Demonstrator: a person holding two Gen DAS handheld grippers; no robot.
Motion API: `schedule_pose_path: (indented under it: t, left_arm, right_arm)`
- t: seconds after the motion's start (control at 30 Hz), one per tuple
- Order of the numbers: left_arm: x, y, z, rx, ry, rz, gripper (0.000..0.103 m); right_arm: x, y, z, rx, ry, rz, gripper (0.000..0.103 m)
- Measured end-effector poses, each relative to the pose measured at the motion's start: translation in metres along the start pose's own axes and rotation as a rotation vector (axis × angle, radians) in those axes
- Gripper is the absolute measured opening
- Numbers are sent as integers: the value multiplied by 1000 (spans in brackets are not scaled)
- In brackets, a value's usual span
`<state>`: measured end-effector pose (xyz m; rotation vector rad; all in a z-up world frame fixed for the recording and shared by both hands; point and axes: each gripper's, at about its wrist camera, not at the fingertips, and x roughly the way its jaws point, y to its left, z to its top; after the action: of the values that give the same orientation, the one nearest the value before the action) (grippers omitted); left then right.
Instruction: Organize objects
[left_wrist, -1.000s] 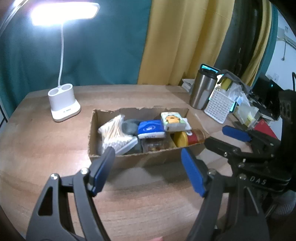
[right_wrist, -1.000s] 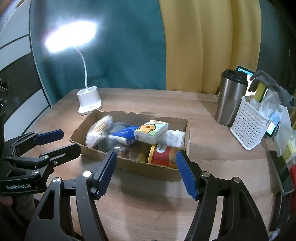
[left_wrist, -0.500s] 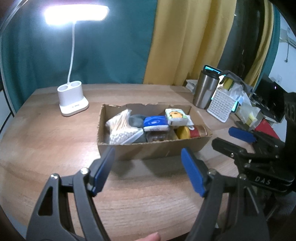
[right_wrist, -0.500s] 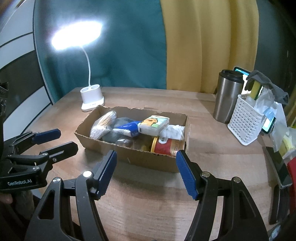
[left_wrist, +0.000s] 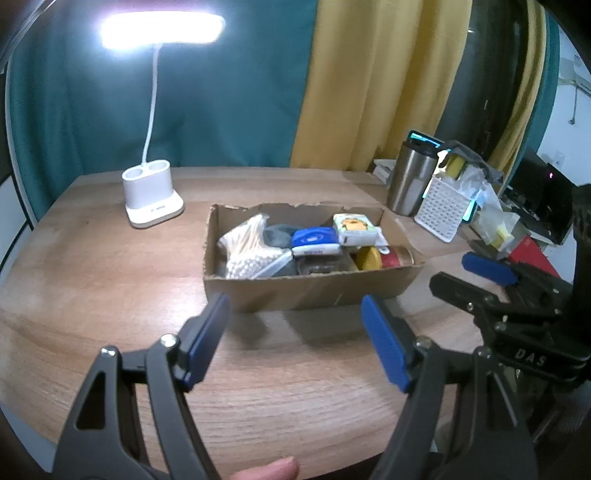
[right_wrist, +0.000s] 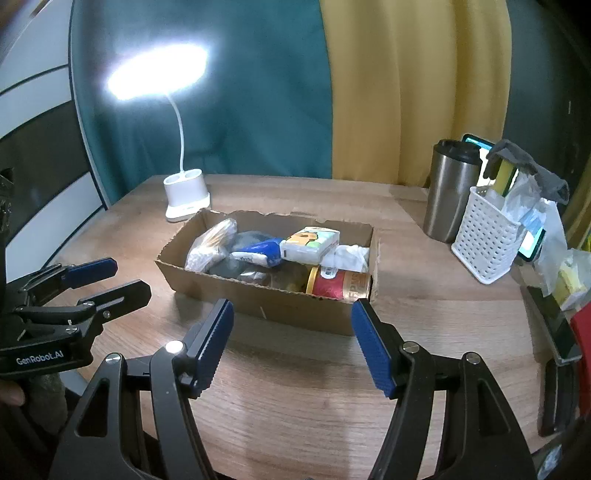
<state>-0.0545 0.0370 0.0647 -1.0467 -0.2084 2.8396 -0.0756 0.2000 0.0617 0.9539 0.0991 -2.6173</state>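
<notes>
Cardboard box sits mid-desk, full: bag of cotton swabs, blue pouch, tissue pack on top, red can lying on its side at the right end. Dark items underneath are mostly buried, can't ID them. Left claw and right claw both wide apart, nothing between the pads, hovering over bare desk just short of the box. White basket contents are a crumpled blur. A fingertip is cut off at the bottom edge.
</notes>
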Motion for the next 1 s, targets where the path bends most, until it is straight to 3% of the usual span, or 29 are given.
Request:
schedule_pose_path:
  t: [1.0]
  left_arm:
    - [0, 0, 3, 13, -2, -4, 76]
  right_arm:
    - [-1, 3, 2, -7, 3, 1, 69]
